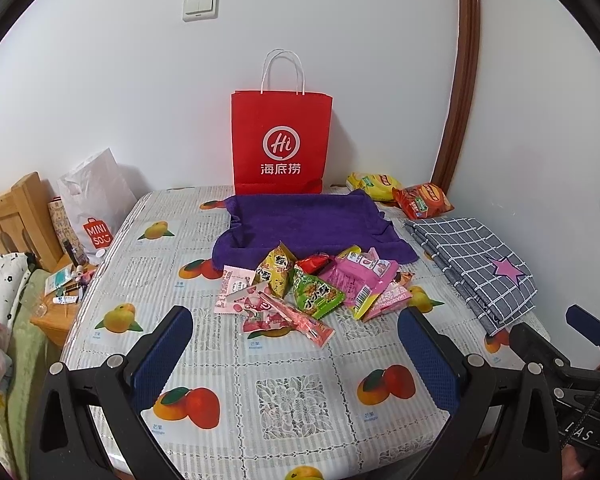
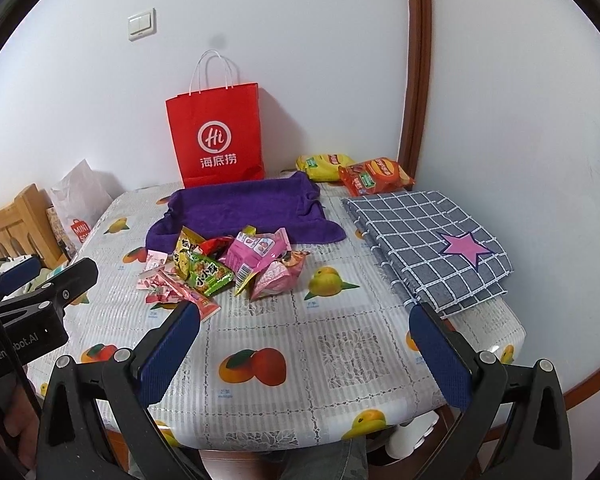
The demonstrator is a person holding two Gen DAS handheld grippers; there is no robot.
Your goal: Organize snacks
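1. Snacks: a loose snack pile (image 1: 300, 292) sits mid-frame on the fruit-print tablecloth (image 1: 292, 396), touching the front edge of a purple towel (image 1: 304, 220).
2. Red paper bag (image 1: 282, 140) stands upright against the wall behind, probably where they're headed.
3. Two chip bags (image 2: 356, 174) sit upper right, beside a folded checked cloth (image 2: 428, 240).
4. Left gripper (image 1: 296, 356) and right gripper (image 2: 304, 356) both hover wide open, empty, nothing picked yet.

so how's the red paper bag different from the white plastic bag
The red paper bag stands upright on the table against the wall, with white twisted-cord handles; the white plastic bag sits beyond the table's left edge, crumpled and leaning, with a cut-out handle. The red one carries a white round logo, the white one a red logo. Both are printed shopping bags.
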